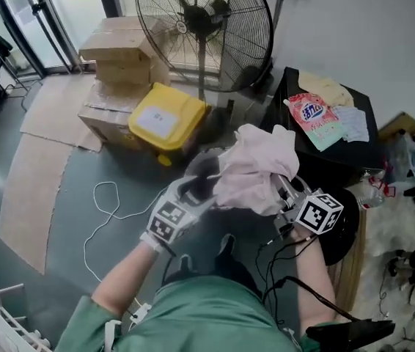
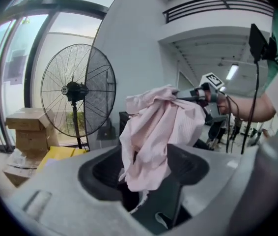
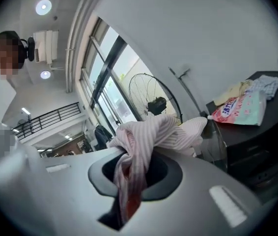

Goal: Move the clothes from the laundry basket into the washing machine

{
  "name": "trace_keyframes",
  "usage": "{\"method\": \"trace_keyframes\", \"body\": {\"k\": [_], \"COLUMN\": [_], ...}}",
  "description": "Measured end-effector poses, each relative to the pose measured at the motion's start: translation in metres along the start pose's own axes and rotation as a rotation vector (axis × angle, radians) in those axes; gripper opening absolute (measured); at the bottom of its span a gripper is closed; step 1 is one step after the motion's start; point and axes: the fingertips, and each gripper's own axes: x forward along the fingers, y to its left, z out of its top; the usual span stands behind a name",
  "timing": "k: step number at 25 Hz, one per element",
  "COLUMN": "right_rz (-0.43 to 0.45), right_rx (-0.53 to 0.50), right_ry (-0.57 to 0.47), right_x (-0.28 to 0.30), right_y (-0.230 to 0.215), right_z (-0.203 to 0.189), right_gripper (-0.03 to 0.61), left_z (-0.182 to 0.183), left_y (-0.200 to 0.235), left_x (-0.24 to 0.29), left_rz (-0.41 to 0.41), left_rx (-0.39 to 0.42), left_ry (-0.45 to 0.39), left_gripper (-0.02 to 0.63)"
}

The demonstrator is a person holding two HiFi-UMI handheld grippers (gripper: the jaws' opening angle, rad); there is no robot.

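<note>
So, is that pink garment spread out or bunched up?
Bunched up: the pink garment hangs crumpled in folds, pinched by left claw and right claw.

Both forearms reach forward from the near edge, left gripper (image 1: 204, 186) and right gripper (image 1: 285, 193) held side by side, each with jaws clamped on one pink garment (image 1: 255, 163).

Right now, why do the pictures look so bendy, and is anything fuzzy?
Left gripper view: the wide lens bends walls and blacks the corners; the big black round metal fan is backlit. Right gripper view: same bending, near end of the pale pink striped cloth fuzzy. Head view: cloth slightly smeared.
</note>
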Motion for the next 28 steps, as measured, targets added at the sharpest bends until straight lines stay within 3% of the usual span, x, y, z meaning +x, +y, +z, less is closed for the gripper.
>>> {"method": "trace_keyframes", "body": {"k": [14,21,28], "right_rz": [-0.422,-0.512,-0.522], "right_rx": [0.078,0.111,0.177], "right_ry": [-0.284,-0.359,-0.401], "right_x": [-0.198,-0.281,-0.356], "right_y": [0.032,0.008,-0.051], "right_z": [-0.060,-0.065,-0.075], "right_gripper": [0.029,0.029,0.029], "left_z": [-0.013,-0.004,-0.004], "left_y": [-0.116,-0.183,-0.259], "left_x": [-0.019,0.009,0.057], "left_rz": [-0.309,-0.384,-0.375], "left_rx": [0.115,0.147,0.165], "left_ry": [-0.026,-0.016,0.018], "left_gripper": [0.287,0.287,0.287]}}
